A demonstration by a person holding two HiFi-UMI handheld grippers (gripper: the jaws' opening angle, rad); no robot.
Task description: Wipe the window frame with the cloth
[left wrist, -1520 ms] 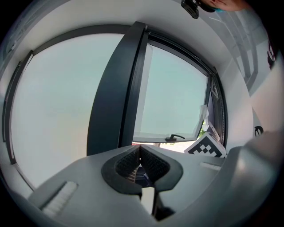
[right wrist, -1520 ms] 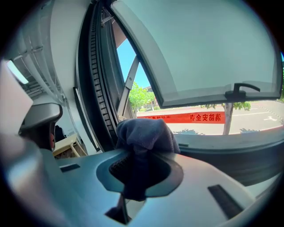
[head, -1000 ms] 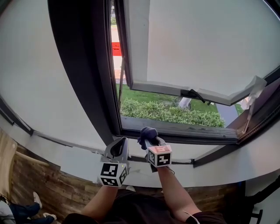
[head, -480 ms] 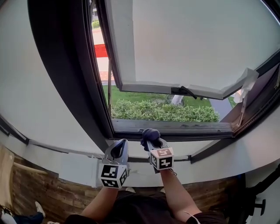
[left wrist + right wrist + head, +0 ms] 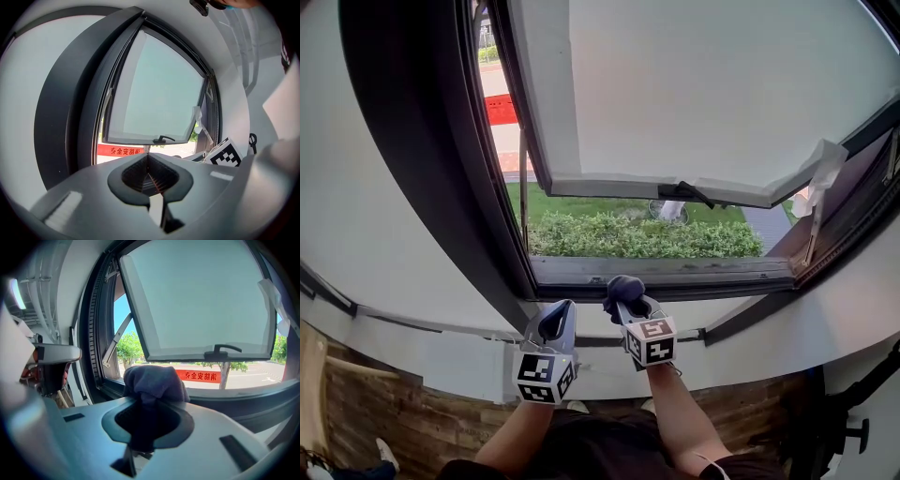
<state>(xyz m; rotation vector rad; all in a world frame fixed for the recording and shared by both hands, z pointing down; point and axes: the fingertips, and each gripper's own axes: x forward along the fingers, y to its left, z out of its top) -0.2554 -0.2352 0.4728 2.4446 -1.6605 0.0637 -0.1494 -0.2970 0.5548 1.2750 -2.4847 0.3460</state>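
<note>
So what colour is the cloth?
Dark navy blue; the cloth shows best in the right gripper view.

Under me the wooden floor meets a white wall, and its white sill carries the dark window frame.

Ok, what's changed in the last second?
Little. The head view swung, so the frame sits further left in it. Nothing was grabbed or released: the right gripper still holds the cloth by the frame's lower rail, and the left gripper stays shut and empty.
</note>
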